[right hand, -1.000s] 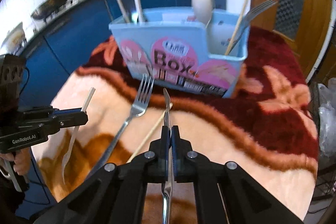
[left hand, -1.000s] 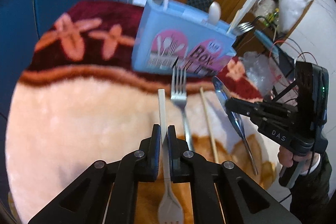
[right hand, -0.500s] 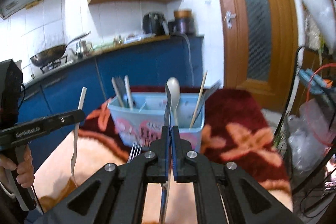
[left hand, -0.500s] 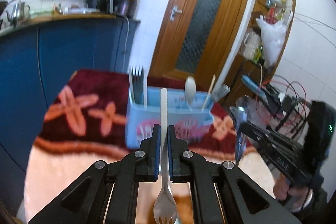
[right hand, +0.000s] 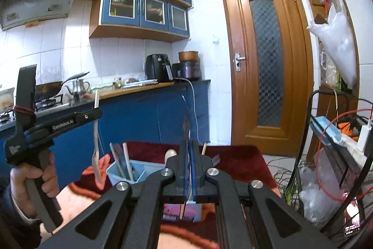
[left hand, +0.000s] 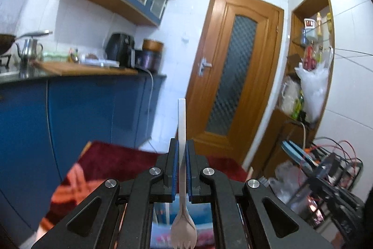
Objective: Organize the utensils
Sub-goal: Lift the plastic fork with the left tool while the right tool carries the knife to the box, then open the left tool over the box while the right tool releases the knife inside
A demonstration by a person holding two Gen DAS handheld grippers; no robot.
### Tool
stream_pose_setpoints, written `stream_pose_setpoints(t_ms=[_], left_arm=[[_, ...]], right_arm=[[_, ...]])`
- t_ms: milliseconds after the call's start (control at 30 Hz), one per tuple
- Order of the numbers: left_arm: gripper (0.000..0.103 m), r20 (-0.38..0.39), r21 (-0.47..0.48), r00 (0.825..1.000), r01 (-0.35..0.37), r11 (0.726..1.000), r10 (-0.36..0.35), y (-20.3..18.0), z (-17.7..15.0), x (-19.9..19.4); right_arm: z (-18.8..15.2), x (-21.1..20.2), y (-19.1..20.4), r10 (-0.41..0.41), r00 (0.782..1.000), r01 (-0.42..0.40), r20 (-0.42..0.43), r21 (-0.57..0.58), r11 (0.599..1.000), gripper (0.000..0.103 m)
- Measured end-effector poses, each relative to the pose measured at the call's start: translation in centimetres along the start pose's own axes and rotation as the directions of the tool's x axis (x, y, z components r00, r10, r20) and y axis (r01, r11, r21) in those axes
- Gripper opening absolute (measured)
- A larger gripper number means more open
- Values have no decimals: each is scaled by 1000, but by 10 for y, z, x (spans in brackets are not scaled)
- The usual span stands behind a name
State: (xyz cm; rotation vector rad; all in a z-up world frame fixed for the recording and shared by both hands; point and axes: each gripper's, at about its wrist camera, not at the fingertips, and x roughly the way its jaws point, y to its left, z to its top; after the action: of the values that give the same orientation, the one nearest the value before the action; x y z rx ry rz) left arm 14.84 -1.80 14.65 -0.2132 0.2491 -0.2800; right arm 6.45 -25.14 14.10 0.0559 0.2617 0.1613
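My left gripper [left hand: 181, 148] is shut on a white plastic fork [left hand: 181, 118], handle upward, tines [left hand: 183, 233] hanging below the jaws. The right wrist view shows this left gripper [right hand: 94, 114] at the left, a person's hand [right hand: 35, 179] around its grip, the white fork [right hand: 96, 151] dangling beside the box. My right gripper [right hand: 189, 146] is shut on a metal spoon [right hand: 185, 125], seen edge-on and standing up from the jaws. The light blue utensil box [right hand: 139, 175] sits just beyond and below, on the red patterned cloth [right hand: 235, 162], with chopsticks, a spoon and forks upright inside.
Blue counter cabinets [right hand: 144, 113] run along the back left. A wooden door [right hand: 265, 62] stands behind the table. At the right is a wire rack [right hand: 335, 151] with cables, plastic bags and a power strip.
Both grippers have risen off the cloth and tipped upward, lifting the white fork and the metal spoon. The views now look across the kitchen above the box.
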Motion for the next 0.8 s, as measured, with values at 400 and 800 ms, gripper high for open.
stream_pose_setpoints(t_ms=[400,800], left_arm=[[6,74,16,996,-58,998,57,6,-17,33],[6,57,14,997,-57,998,56,15,-42,43]], right_arm=[[16,22,1,-24,998,25,61,-8,1000,4],[-10,64,4,-16,1000,16,-23,-14,1000,4]])
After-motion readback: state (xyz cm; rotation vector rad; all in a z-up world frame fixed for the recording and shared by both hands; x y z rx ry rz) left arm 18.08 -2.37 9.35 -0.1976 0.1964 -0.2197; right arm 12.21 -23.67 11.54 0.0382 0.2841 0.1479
